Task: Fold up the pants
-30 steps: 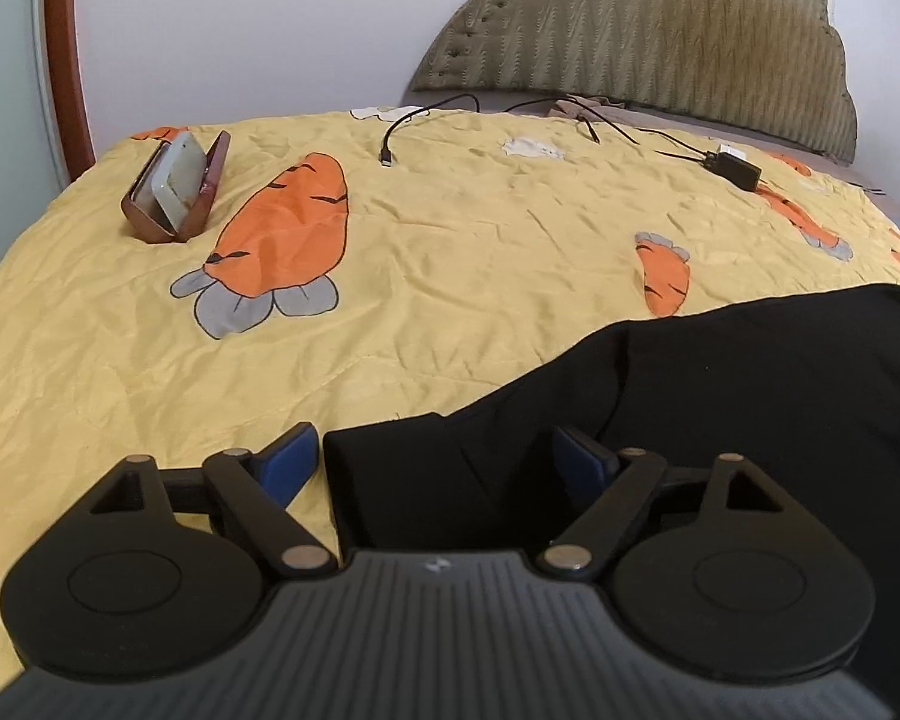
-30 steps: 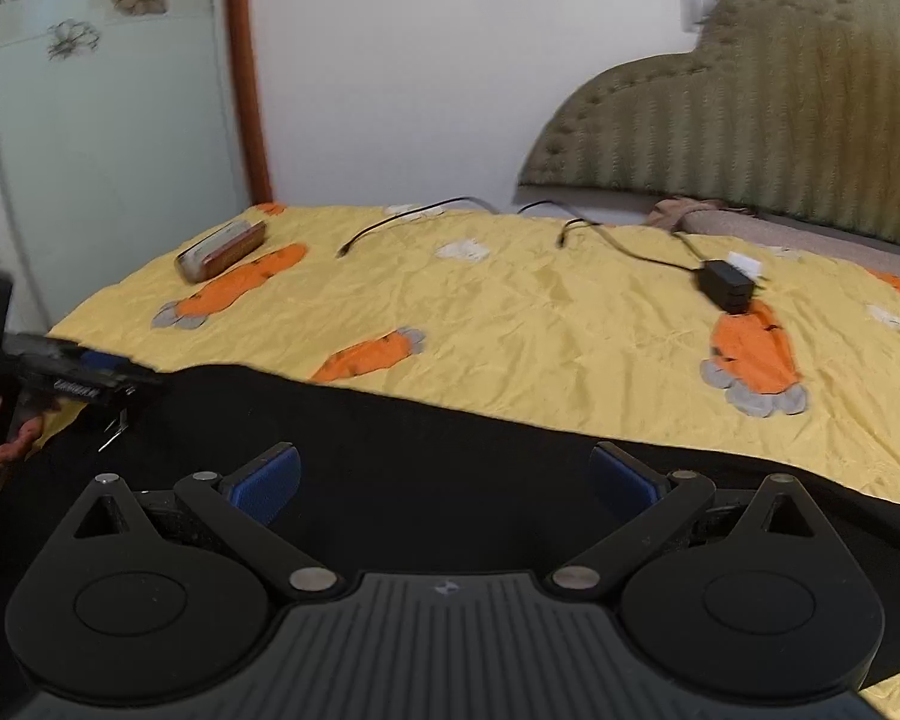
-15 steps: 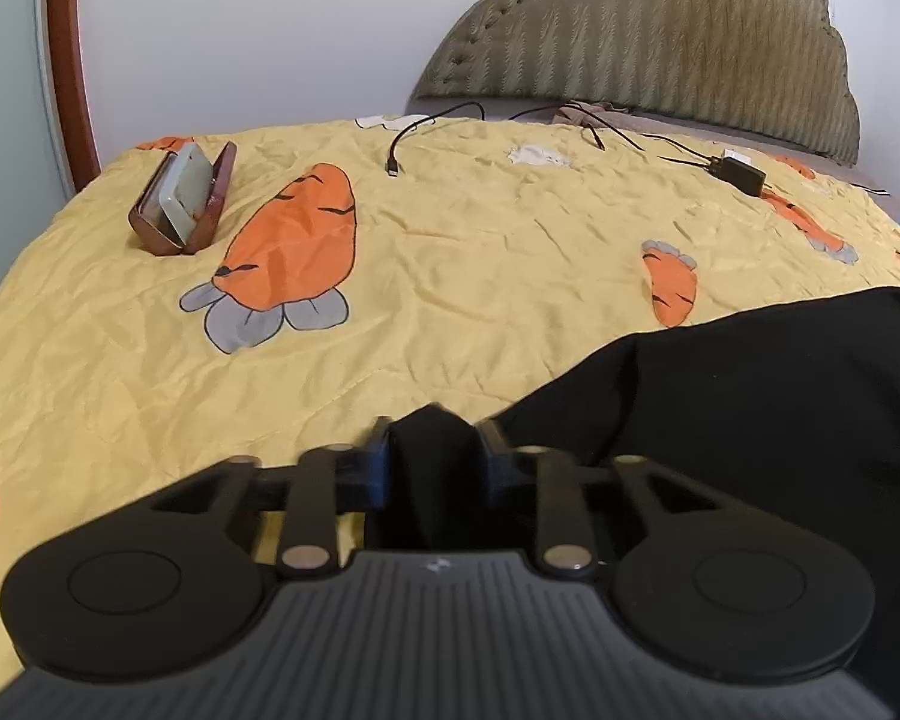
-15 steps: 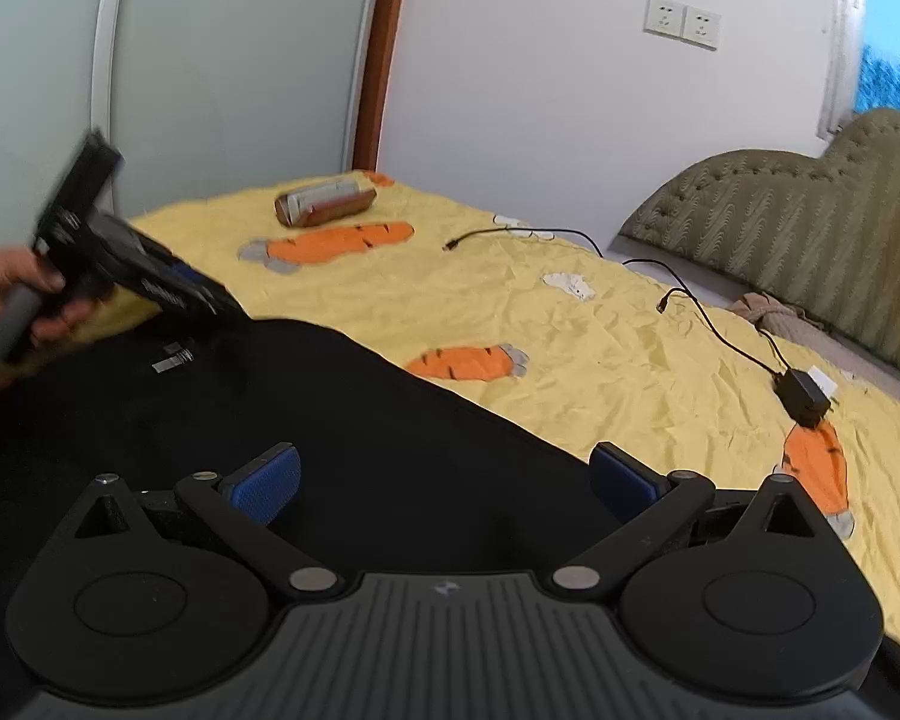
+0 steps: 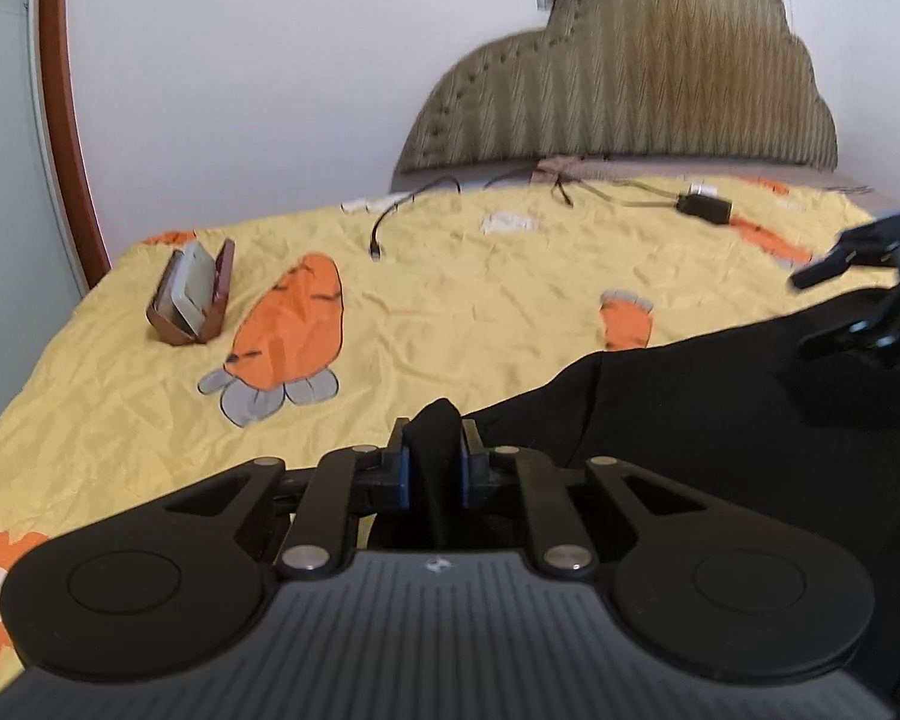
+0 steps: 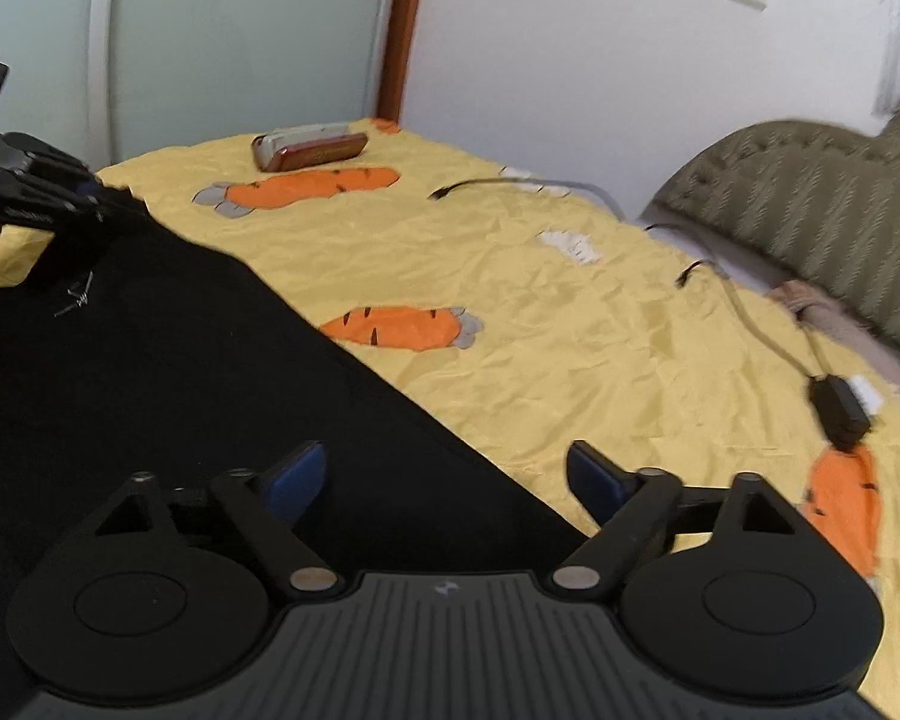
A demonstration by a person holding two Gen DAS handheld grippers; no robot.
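Black pants (image 5: 720,420) lie spread on the yellow carrot-print bedspread (image 5: 450,312). My left gripper (image 5: 435,444) pinches a bunched corner of the fabric between its blue pads, jaws still closing, the corner raised off the bed. From the right wrist view that left gripper (image 6: 90,204) is at the far left, on the pants (image 6: 180,372). My right gripper (image 6: 447,468) hovers over the pants' straight edge, jaws closing but wide apart, pads not pressing the cloth. In the left wrist view the right gripper (image 5: 852,300) shows blurred at the right edge.
A brown case (image 5: 192,294) stands open at the bed's far left corner, also the brown case (image 6: 309,150). A black charger (image 6: 840,414) with cables (image 5: 390,222) lies near the padded headboard (image 5: 630,90). A person's hand holds the left gripper at the frame edge.
The left jaws went from open around the pants corner to pinched on it, and lifted it. The right gripper swung and rolled along the pants edge, its jaws narrowing.
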